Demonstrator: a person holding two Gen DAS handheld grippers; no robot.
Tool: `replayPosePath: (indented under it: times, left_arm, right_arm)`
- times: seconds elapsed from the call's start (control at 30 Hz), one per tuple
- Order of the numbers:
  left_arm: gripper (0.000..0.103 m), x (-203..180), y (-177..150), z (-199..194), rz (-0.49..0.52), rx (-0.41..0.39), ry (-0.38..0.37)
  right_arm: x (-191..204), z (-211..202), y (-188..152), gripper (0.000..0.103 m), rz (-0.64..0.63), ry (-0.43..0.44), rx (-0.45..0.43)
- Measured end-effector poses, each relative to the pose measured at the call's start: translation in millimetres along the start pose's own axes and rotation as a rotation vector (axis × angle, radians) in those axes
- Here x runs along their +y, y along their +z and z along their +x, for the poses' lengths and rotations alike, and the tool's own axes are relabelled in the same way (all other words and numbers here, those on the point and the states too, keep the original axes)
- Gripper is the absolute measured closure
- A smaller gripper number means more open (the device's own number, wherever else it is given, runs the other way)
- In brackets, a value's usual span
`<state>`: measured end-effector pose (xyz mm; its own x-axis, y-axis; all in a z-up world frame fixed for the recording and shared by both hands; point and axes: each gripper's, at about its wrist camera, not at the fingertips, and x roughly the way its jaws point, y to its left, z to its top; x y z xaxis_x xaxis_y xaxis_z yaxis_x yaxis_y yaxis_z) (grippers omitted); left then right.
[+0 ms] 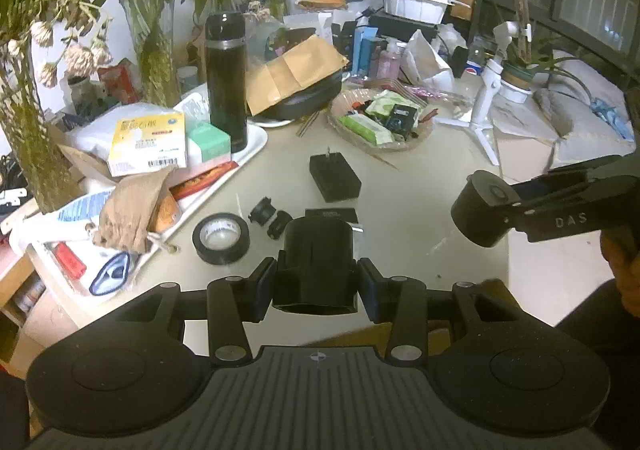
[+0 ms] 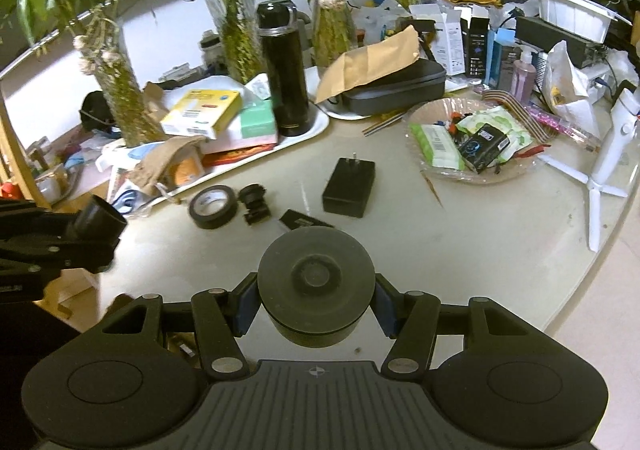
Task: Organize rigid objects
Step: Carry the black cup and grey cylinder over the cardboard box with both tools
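Both tools were held above the near edge of the pale counter (image 2: 460, 250). Left tool (image 1: 316, 282) was clamped on a black cylinder part (image 1: 318, 246), a round barrel on a squarer base; its long axis ran away from the camera, base toward the tool body and round end pointing out over the counter. Right tool (image 2: 316, 304) gripped a black round cap (image 2: 316, 274) by its sides, with the flat face and its raised centre disc turned up toward the camera and the short axis roughly upright. In the left view the right tool (image 1: 486, 210) showed from the side, with the letters "DAS" on its arm.

At the back left a white tray (image 2: 316, 126) carried a tall black flask (image 2: 286, 74) standing upright, a yellow and white box (image 2: 202, 112) with printing too small to read, and a green box (image 2: 258, 122) beside it. A clear dish (image 2: 520, 174) of packets sat to the right, and a white tripod stand (image 2: 604, 166) farther right.

On the bare counter a black power adapter (image 2: 350, 188) lay flat, its two prongs pointing away toward the tray. A roll of black tape (image 2: 212, 206) lay flat, hole up, with a small black lens part (image 2: 254, 204) just beside it. A flat black card (image 2: 300, 220) lay nearest the tools, its writing illegible.
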<state>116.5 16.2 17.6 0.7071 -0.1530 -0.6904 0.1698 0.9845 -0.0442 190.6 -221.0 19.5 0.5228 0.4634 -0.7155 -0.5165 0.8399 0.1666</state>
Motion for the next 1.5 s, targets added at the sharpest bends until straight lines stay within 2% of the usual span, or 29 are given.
replayPosePath:
  times: [0.37,0.6,1.0,1.2,1.5]
  left_arm:
    - [0.060,-13.1,-24.9,-11.1,0.028,0.060,-0.039]
    - [0.060,-26.3,-44.2,-12.9,0.059,0.111,-0.092]
    - [0.060,-38.7,-65.6,-0.3,0.073,0.195,-0.157]
    - [0.056,-37.6,-70.0,-0.4,0.069,0.208,-0.135]
    - [0.054,-30.5,-71.5,-27.1,0.019,0.143,-0.086]
  right_arm:
    - [16.3,-24.8,-25.9,0.042,-0.001,0.034,0.006]
    - [19.2,-37.0,-38.1,0.042,0.020,0.045,0.007]
    - [28.4,-50.8,-51.3,0.042,0.019,0.058,0.007]
    - [29.3,-54.6,-58.5,0.042,0.025,0.055,0.015]
    - [29.4,-55.2,-67.1,0.042,0.031,0.053,0.032]
